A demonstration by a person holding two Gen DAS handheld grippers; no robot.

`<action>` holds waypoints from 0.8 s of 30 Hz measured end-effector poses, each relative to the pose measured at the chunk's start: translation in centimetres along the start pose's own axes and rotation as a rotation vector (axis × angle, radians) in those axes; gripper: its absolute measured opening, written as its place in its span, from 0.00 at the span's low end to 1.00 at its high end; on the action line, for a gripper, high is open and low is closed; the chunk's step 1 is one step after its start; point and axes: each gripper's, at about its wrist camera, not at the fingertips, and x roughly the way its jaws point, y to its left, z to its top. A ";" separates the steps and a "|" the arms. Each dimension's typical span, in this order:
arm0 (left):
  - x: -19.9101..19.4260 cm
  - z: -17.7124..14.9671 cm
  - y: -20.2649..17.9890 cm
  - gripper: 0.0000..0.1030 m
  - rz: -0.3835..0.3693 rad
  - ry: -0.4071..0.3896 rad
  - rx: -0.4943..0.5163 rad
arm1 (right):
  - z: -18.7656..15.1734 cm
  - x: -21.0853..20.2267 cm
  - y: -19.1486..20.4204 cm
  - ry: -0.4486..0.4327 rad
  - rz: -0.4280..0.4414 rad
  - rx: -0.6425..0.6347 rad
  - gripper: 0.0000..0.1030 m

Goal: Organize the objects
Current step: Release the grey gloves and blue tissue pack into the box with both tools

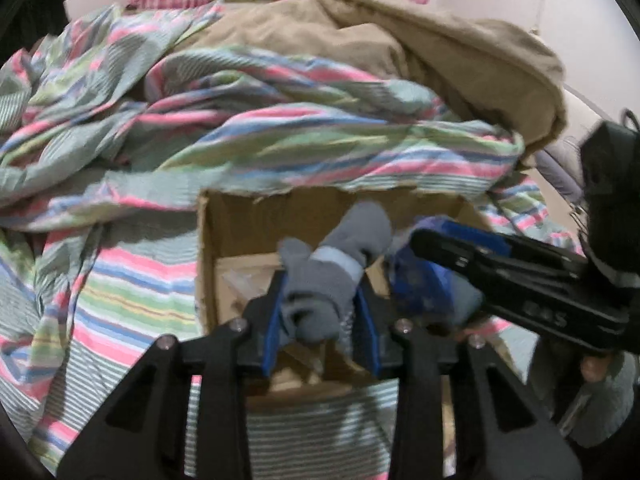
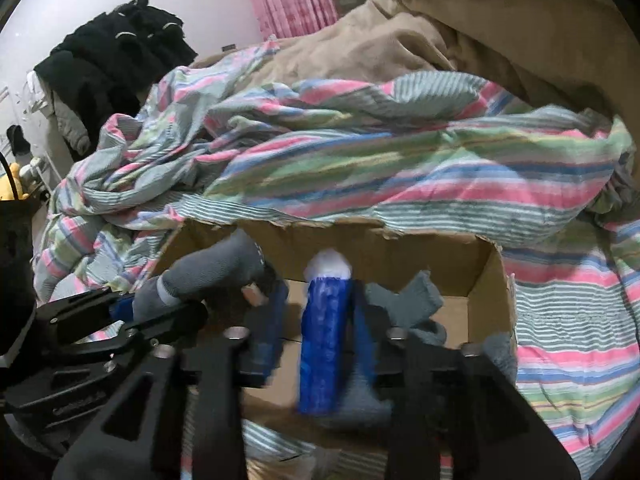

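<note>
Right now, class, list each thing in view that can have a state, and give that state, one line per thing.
cardboard box: open at the top, on the striped bedding.
grey sock: held between the left gripper fingers, over the box.
blue sock: beside one right gripper finger; grip unclear.
striped bedding: rumpled.
tan blanket: heaped behind.

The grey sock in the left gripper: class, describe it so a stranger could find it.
On the striped bedsheet sits an open cardboard box. Above it, the left gripper pinches a grey sock. Its pale blue band sets it apart from the blue sock.
</note>
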 end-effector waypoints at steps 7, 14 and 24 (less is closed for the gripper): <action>-0.6 -0.1 -0.4 0.39 0.028 -0.014 0.017 | -0.2 -2.1 -0.3 -0.053 -0.021 -0.009 0.65; -4.0 -1.3 -2.1 0.81 0.042 -0.087 0.020 | -1.1 -6.0 0.8 -0.082 -0.050 -0.047 0.65; -8.3 -3.7 -4.2 0.86 0.029 -0.101 0.011 | -3.3 -11.1 0.6 -0.117 -0.081 -0.053 0.66</action>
